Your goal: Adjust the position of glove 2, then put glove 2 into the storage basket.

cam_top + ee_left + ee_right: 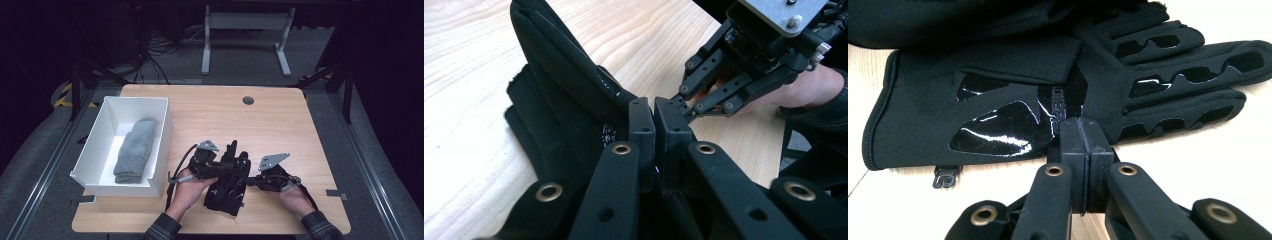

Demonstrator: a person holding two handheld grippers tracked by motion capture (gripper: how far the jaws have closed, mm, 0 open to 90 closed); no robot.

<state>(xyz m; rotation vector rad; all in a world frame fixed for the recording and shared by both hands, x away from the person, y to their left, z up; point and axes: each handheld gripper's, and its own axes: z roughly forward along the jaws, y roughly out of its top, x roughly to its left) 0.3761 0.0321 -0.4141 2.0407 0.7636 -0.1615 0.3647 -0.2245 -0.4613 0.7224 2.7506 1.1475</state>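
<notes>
Both tools, left (pixel 226 165) and right (pixel 251 181), pinch black gloves (pixel 227 186) on the table (pixel 280 125)

Grey socks (pixel 135 150) part hidden by box wall (pixel 159 150); person's forearms cut off at btm edge

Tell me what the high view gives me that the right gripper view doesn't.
High view alone: the white box at the table's left with a folded grey sock inside, the left tongs and both hands. Right gripper view alone: close detail of the black glove's glossy palm patches and finger grips, with the right tongs shut at the glove's near edge. Both show the glove lying on the wooden table.
</notes>
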